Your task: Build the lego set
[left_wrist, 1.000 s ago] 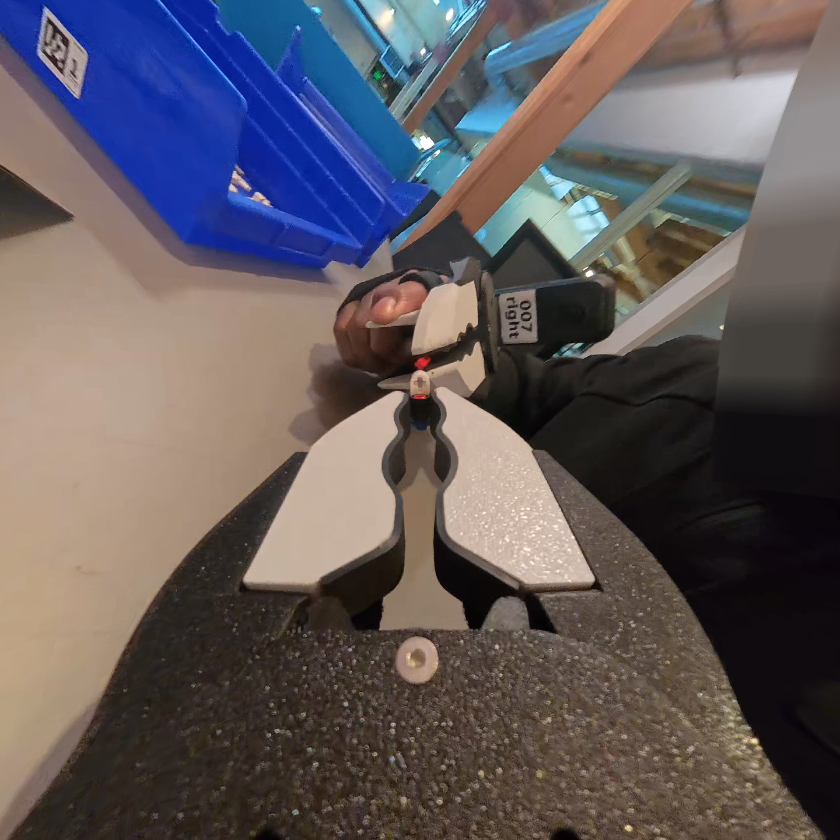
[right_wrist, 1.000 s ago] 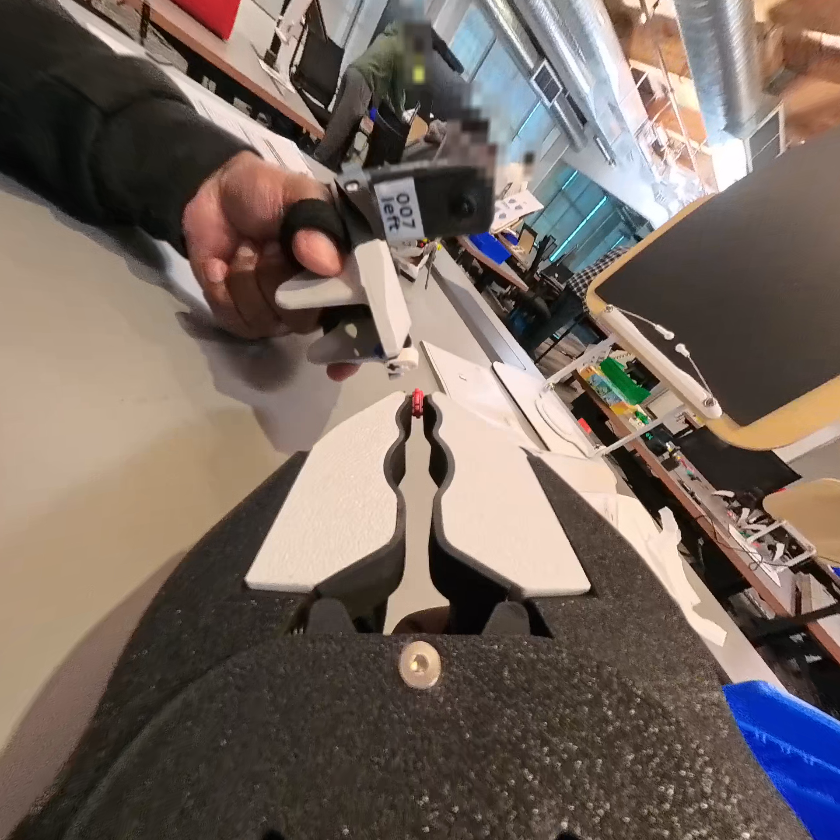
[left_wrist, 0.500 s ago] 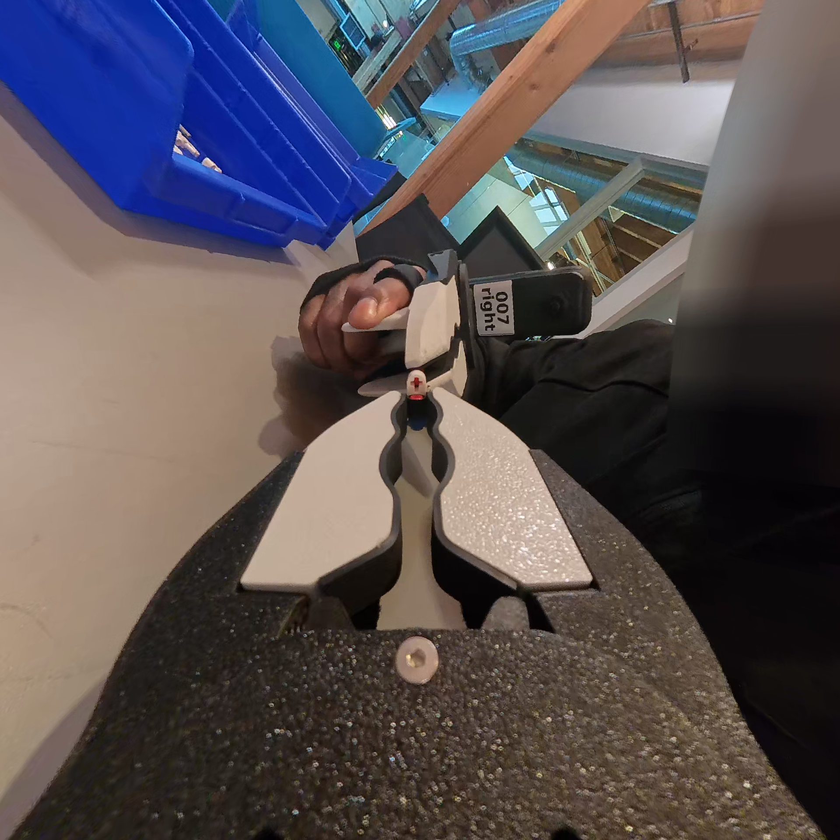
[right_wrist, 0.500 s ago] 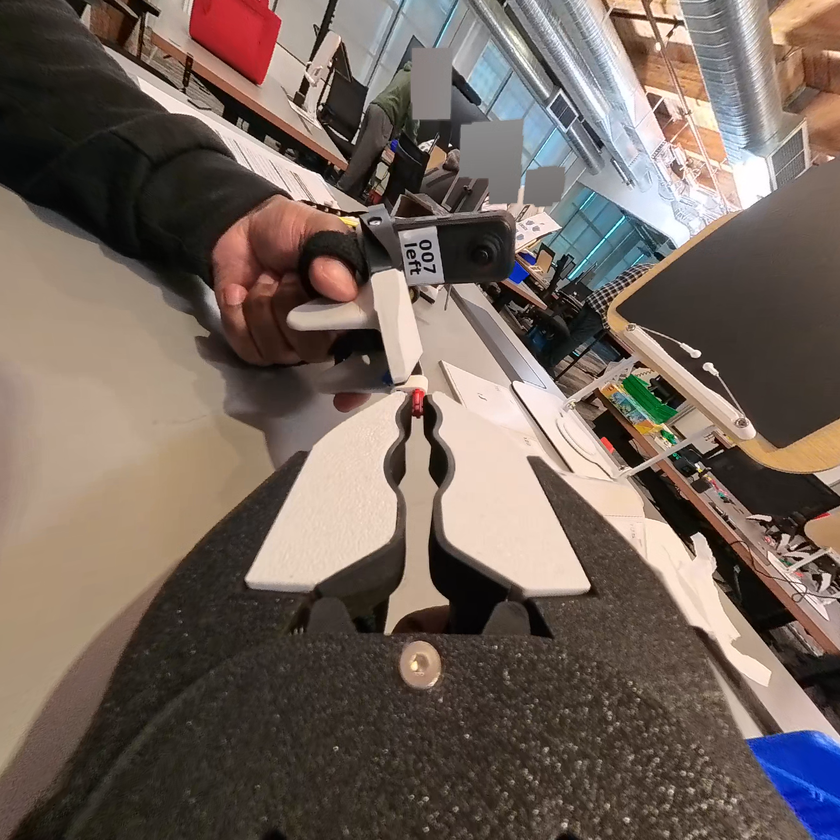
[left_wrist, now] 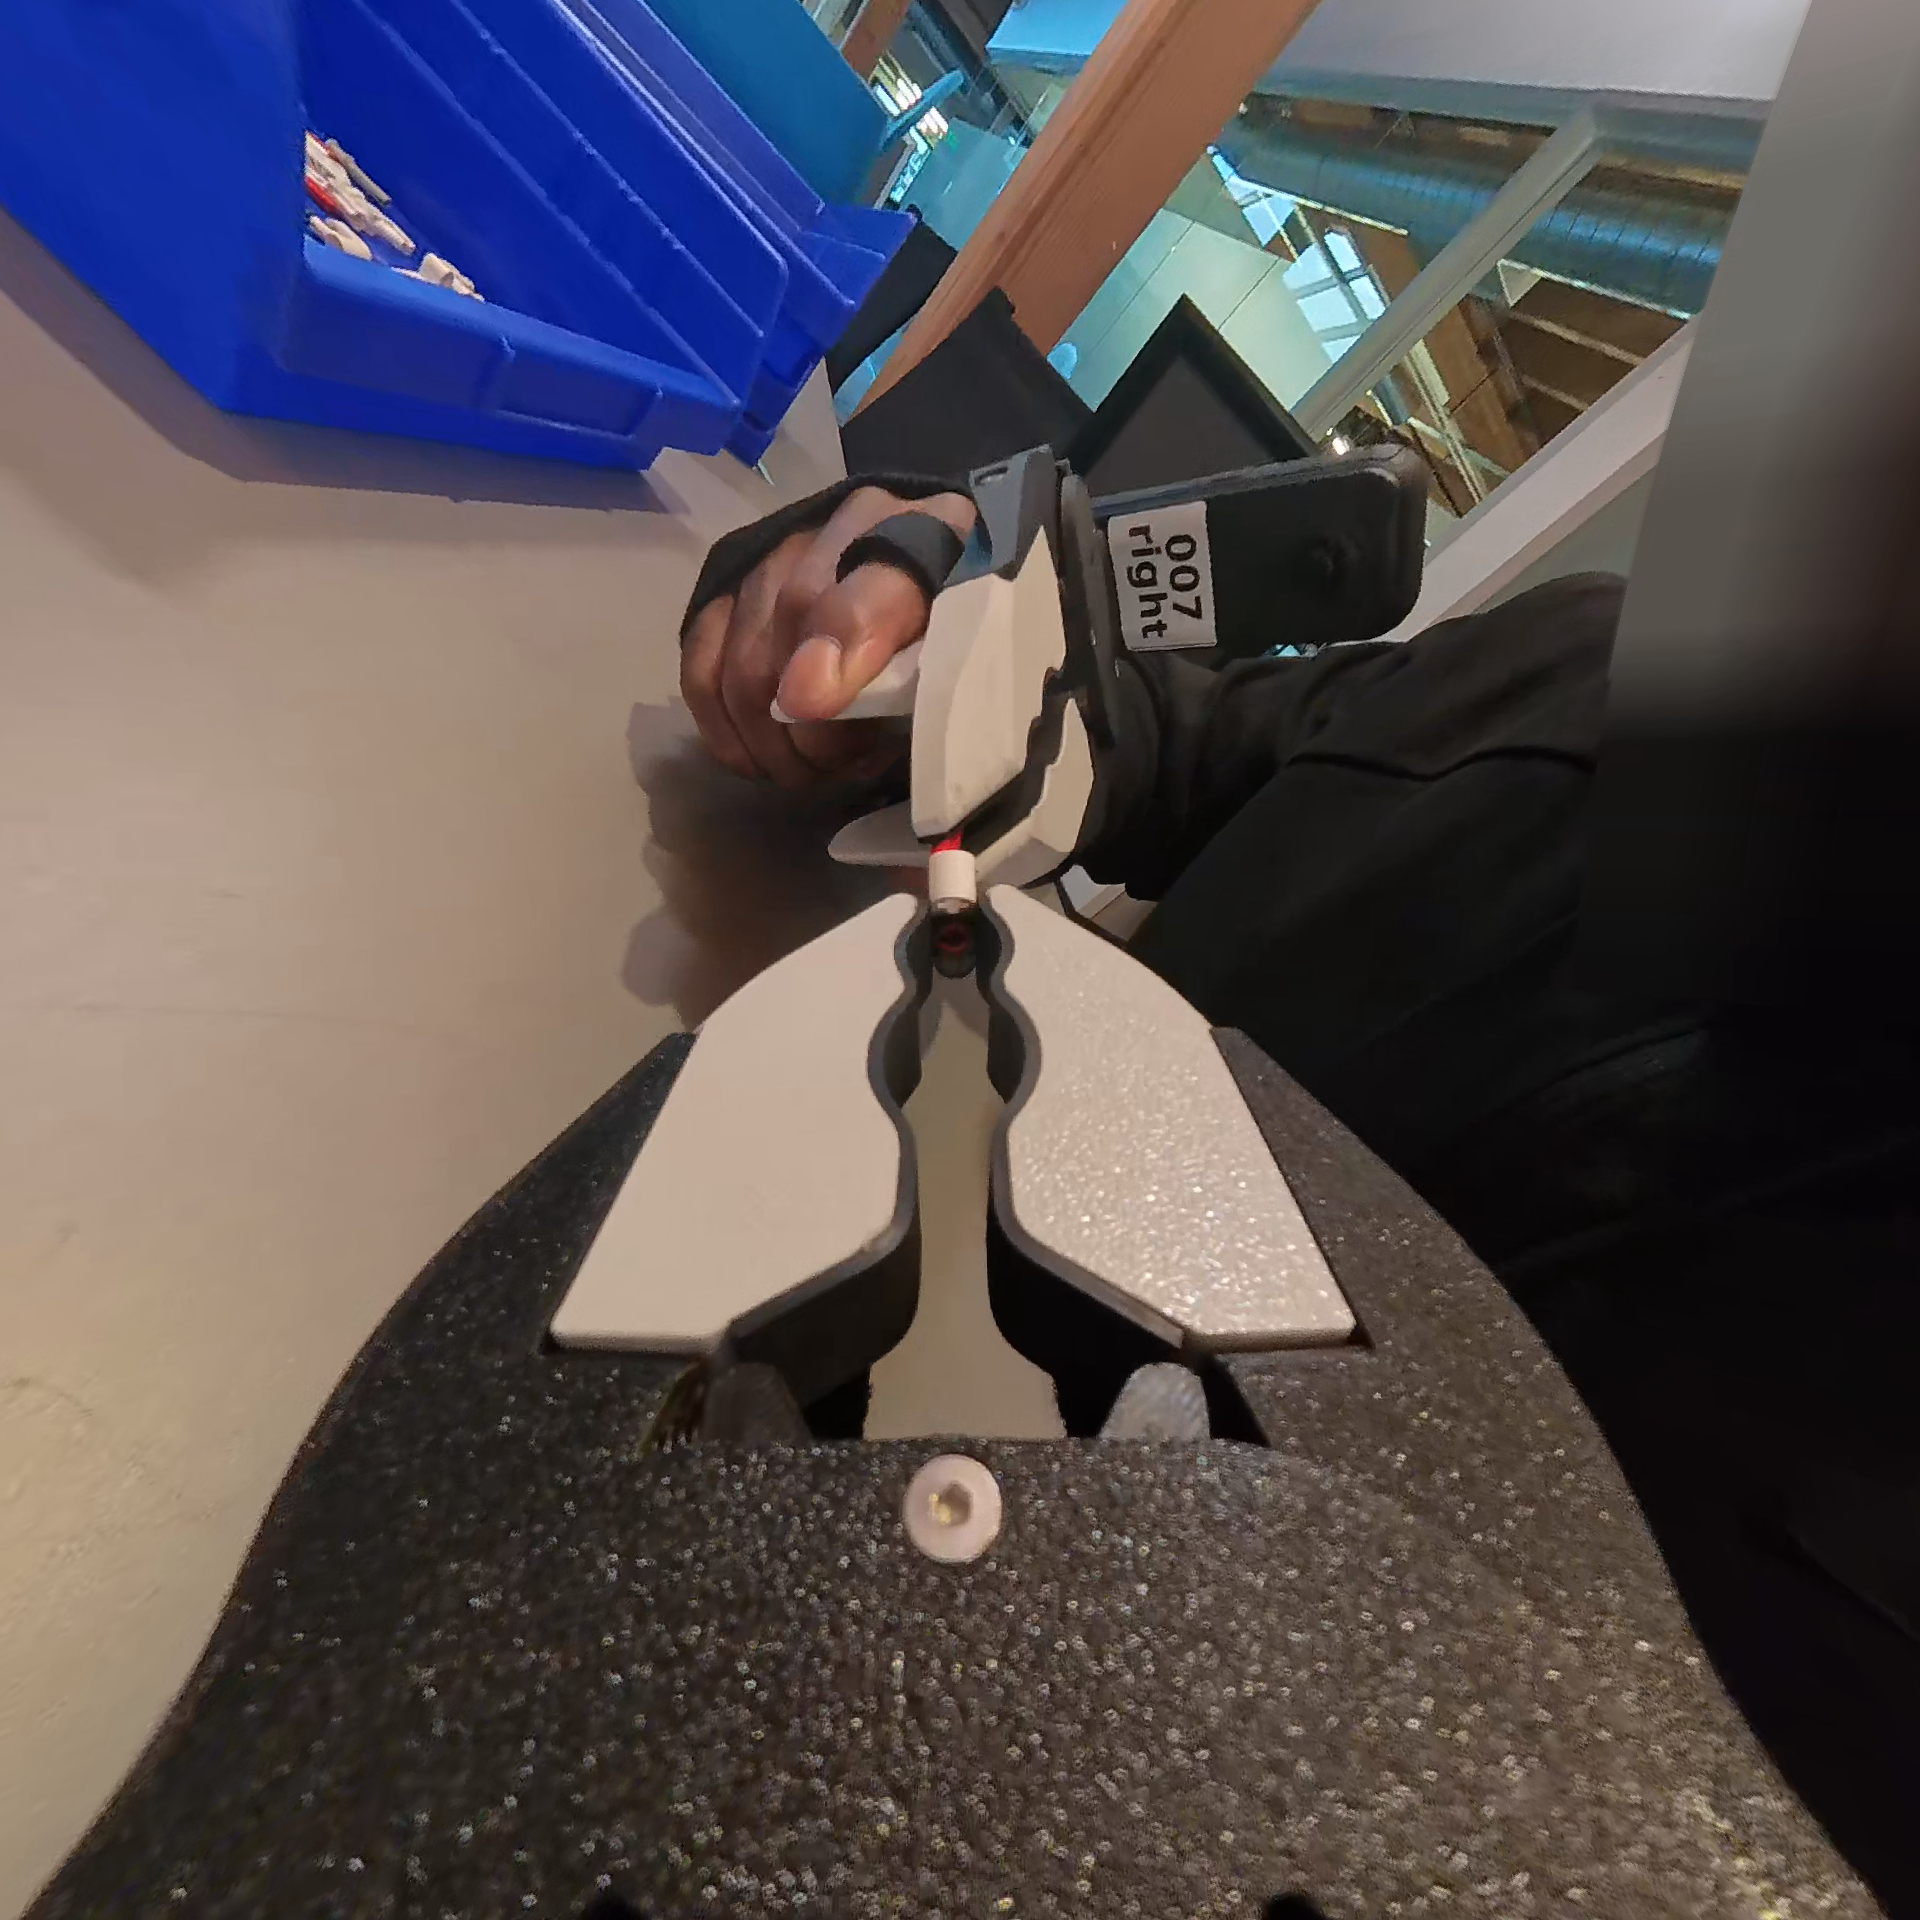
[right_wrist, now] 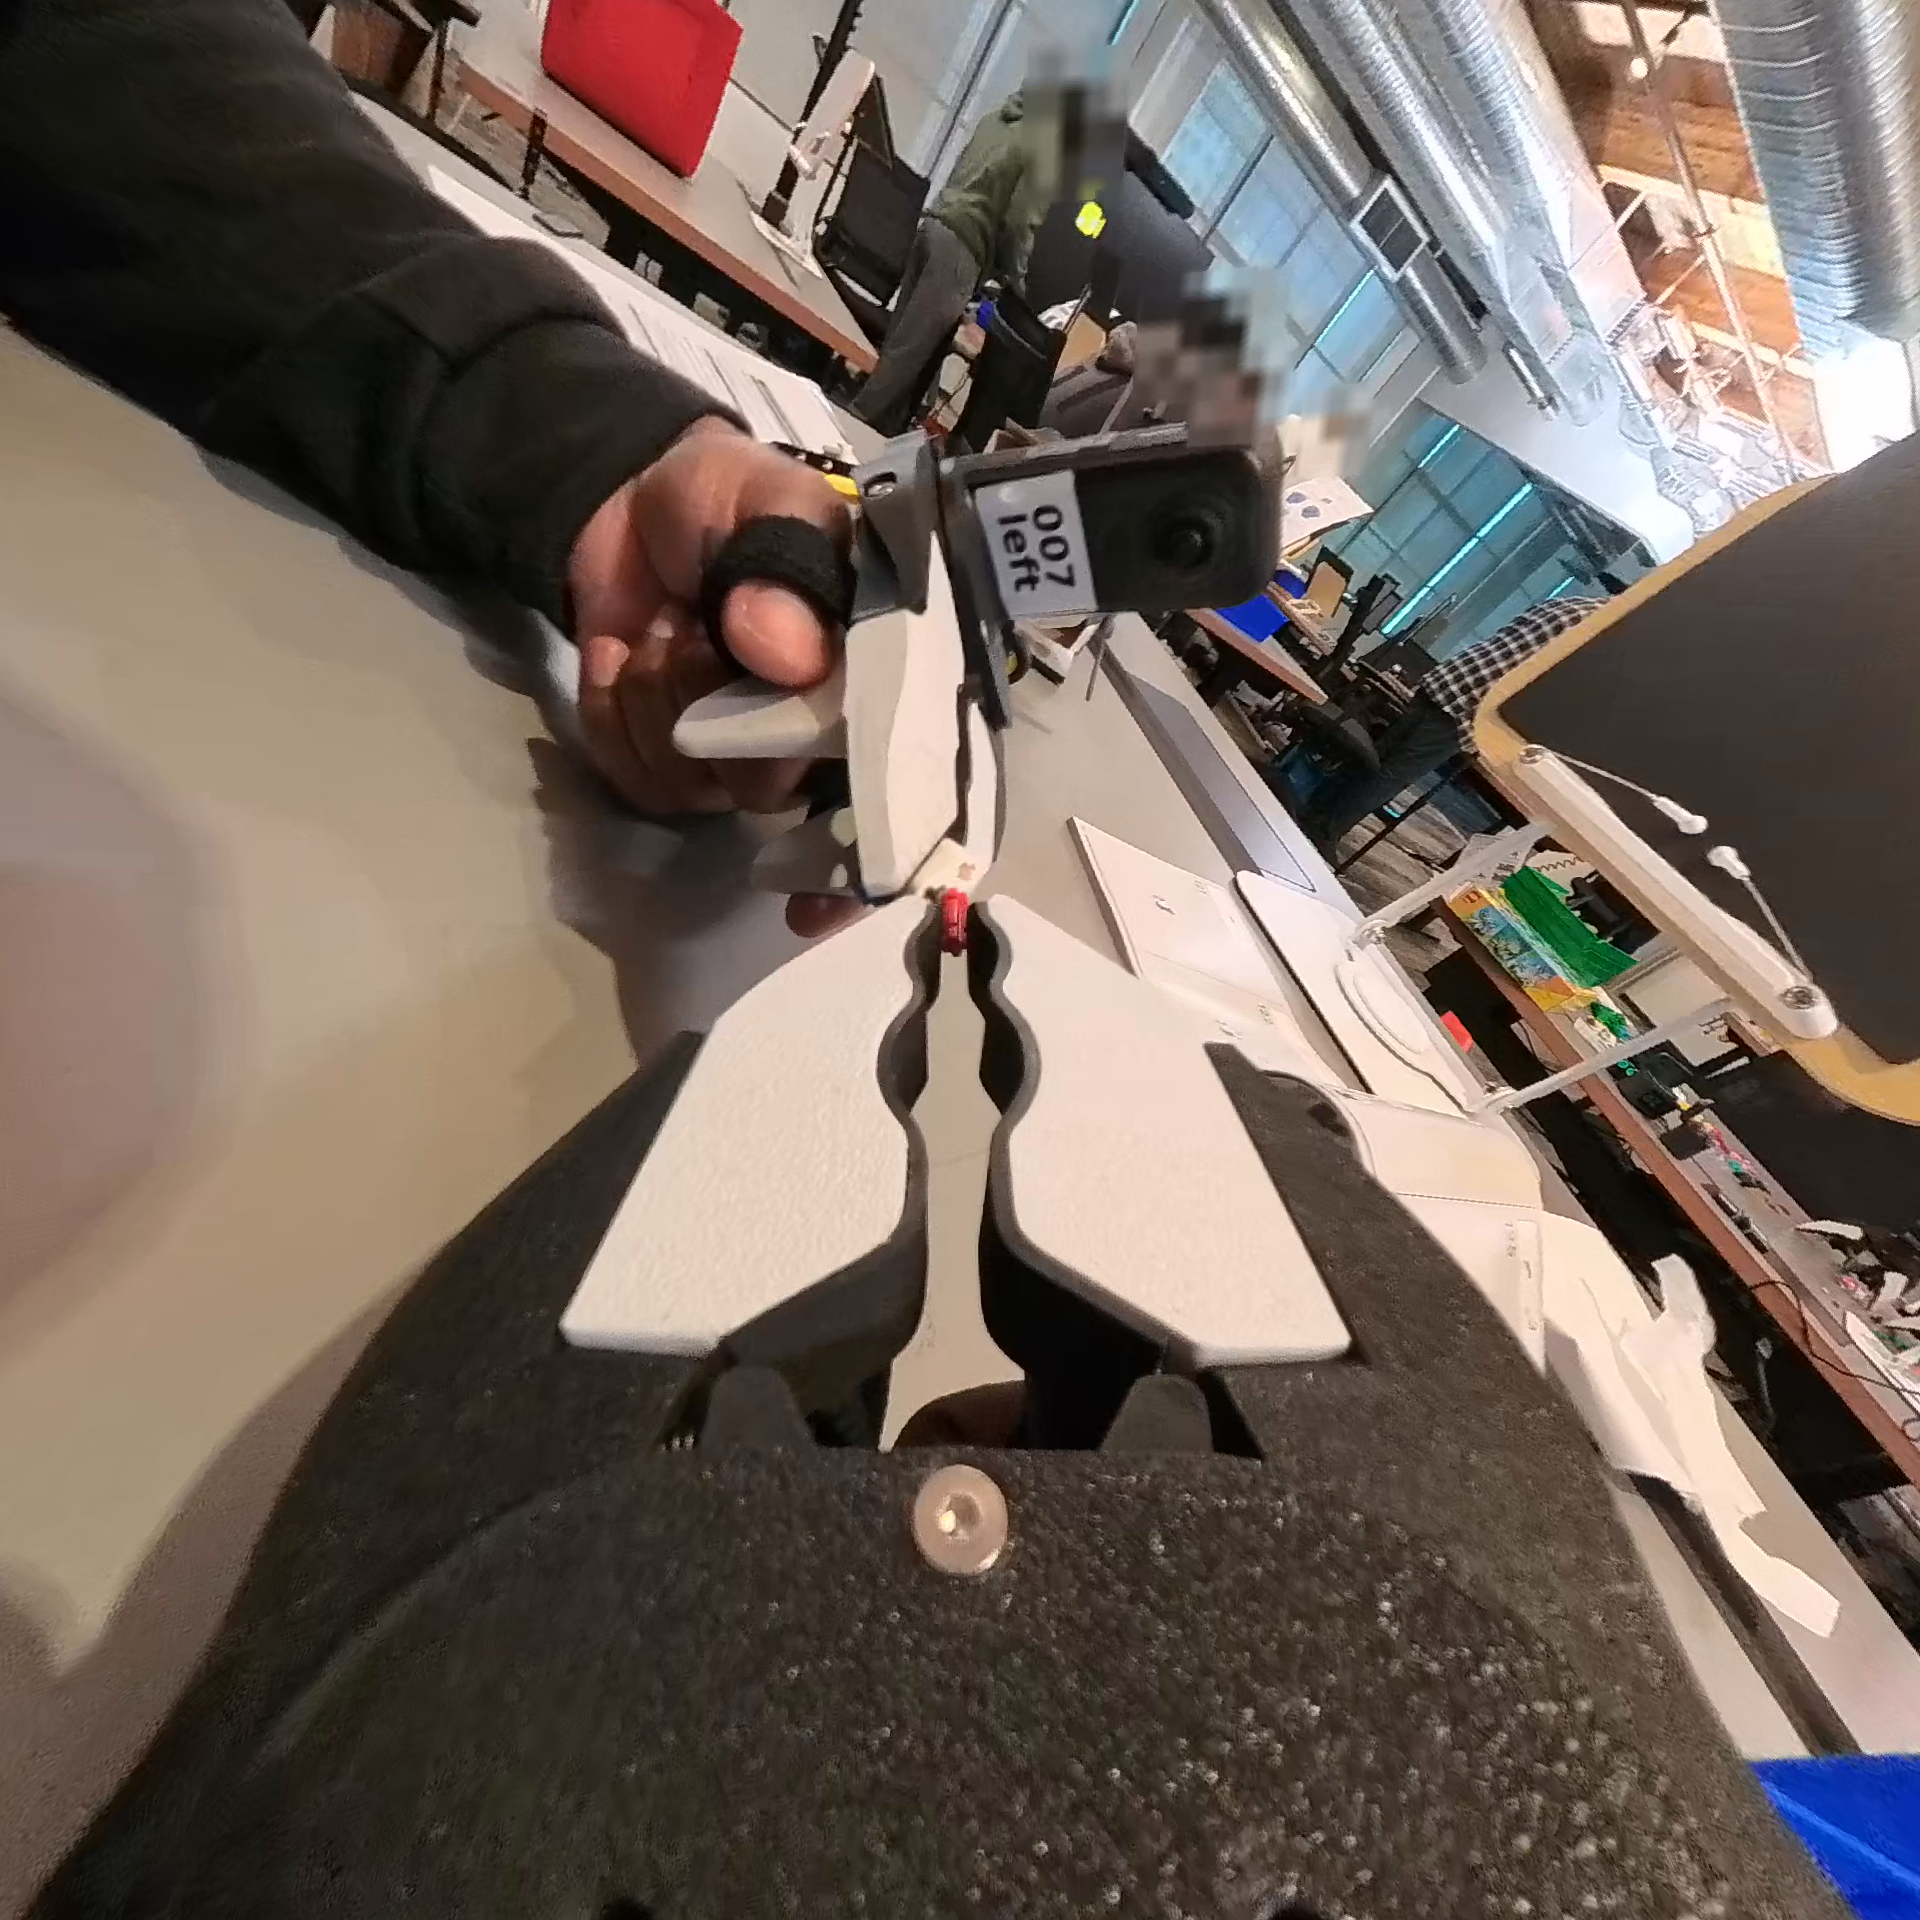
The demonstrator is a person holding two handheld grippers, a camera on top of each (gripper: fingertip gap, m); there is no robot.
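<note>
Two tools meet tip to tip above the pale tabletop (left_wrist: 260,831), each held in one of our hands. Our left tool (left_wrist: 953,914) has its fingers drawn nearly together and grips a small white cylindrical piece (left_wrist: 952,878); behind it, in the notch between the fingers, we see a dark part with a red ring. Our right tool (right_wrist: 953,920) has its fingers almost closed on a small red piece (right_wrist: 952,925), and both pads press against it. In the right wrist view the white piece sits at the tip of the left tool, touching the top of the red piece. In the left wrist view a short red stem shows between the right tool's fingertips and runs into the white cylinder. We cannot tell how deep the red piece sits in the white one. Blue bins (left_wrist: 416,260) stand on the tabletop well apart from the tools, one with small pale parts (left_wrist: 364,223) inside. Flat white sheets (right_wrist: 1195,914) lie on the tabletop beyond the right tool
</note>
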